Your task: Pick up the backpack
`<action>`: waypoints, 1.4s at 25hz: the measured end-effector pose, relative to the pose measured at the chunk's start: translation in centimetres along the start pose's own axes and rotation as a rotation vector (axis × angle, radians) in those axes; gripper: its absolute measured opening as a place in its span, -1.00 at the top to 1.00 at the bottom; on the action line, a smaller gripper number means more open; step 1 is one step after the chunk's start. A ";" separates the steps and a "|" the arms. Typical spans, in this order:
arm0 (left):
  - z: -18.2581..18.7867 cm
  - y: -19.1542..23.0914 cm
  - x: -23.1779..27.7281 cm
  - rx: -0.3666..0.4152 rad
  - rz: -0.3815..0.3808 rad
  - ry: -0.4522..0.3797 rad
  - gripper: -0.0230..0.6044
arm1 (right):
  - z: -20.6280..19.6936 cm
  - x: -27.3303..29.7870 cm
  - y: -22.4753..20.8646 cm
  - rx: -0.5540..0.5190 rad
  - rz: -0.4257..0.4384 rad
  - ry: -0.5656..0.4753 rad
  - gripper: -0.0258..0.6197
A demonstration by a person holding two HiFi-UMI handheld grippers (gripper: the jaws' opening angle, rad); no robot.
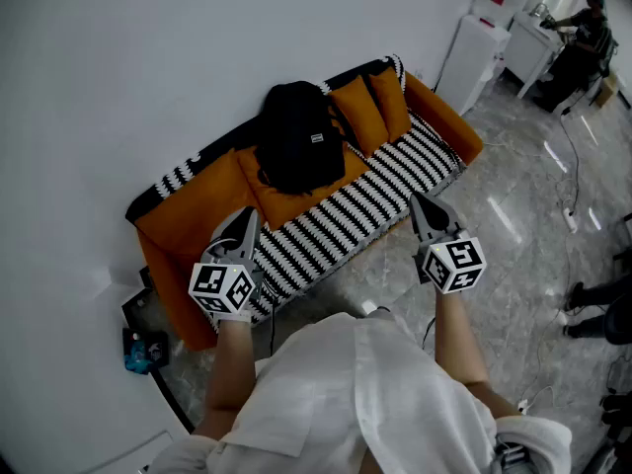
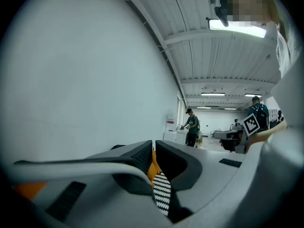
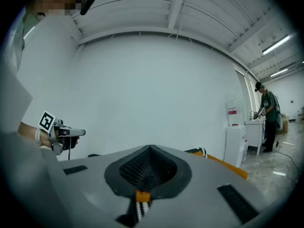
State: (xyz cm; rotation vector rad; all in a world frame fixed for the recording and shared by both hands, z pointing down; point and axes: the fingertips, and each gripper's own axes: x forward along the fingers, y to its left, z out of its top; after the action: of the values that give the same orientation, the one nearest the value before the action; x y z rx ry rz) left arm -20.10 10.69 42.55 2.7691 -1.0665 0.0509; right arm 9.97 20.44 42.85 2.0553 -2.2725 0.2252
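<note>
The black backpack (image 1: 296,136) stands upright against the orange cushions at the back of the sofa (image 1: 193,210). The sofa's seat (image 1: 365,210) is striped black and white. Both grippers hover in front of the sofa's near edge, well short of the backpack. My left gripper (image 1: 249,217) is below and left of the backpack, shut with nothing held. My right gripper (image 1: 417,201) is out to the backpack's right, also shut and empty. In the left gripper view the jaws (image 2: 153,148) stand together, with a sliver of sofa below them. The right gripper view shows its jaws (image 3: 151,150) closed against the white wall.
A white wall runs behind the sofa. A white cabinet (image 1: 474,62) stands past the sofa's right end, and a person (image 1: 585,30) works at a counter beyond it. Cables (image 1: 571,215) lie on the marble floor. A blue item (image 1: 138,352) sits by the sofa's left end.
</note>
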 end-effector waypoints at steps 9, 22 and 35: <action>0.0 -0.9 0.1 0.001 -0.017 -0.002 0.79 | 0.3 -0.3 0.6 -0.016 0.016 -0.002 0.87; -0.7 -0.9 -0.7 -0.024 -0.025 0.002 0.79 | -0.4 -0.5 1.7 0.035 0.061 -0.018 0.86; -0.8 -0.8 -1.8 -0.043 -0.047 -0.005 0.79 | -0.6 -0.7 2.9 0.029 0.059 -0.003 0.86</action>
State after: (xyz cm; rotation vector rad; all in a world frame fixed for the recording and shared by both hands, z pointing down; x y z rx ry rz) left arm -20.83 12.61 43.06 2.7558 -0.9908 0.0141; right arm 7.12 21.48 43.19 2.0050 -2.3479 0.2599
